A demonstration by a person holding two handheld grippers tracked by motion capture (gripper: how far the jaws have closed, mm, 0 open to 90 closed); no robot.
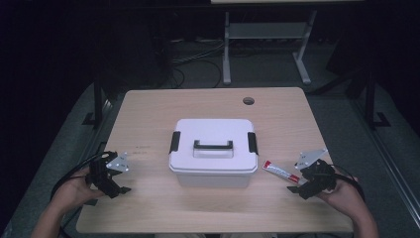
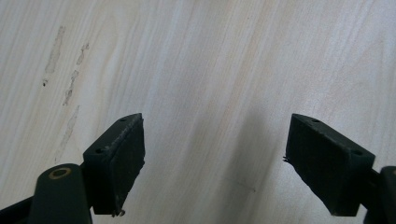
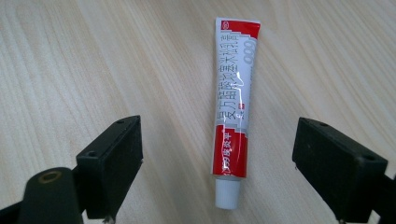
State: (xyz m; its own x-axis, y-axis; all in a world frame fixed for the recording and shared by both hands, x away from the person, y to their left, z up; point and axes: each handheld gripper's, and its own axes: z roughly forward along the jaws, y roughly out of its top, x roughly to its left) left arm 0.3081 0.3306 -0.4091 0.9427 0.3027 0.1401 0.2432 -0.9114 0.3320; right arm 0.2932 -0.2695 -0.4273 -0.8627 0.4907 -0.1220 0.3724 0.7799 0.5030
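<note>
While my right gripper (image 3: pixel 217 172) hangs jaws wide over the tube (image 3: pixel 233 107), my left gripper (image 2: pixel 215 168) gapes over bare table (image 2: pixel 196 60); tube print unreadable.

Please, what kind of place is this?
Probably a lab or office workroom: a small wooden desk with a cable hole, loose cables on grey carpet, and a second desk's white legs behind.

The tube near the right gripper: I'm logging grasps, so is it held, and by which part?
Nothing is held. The right gripper is open above the tube, which lies on the table untouched.
</note>
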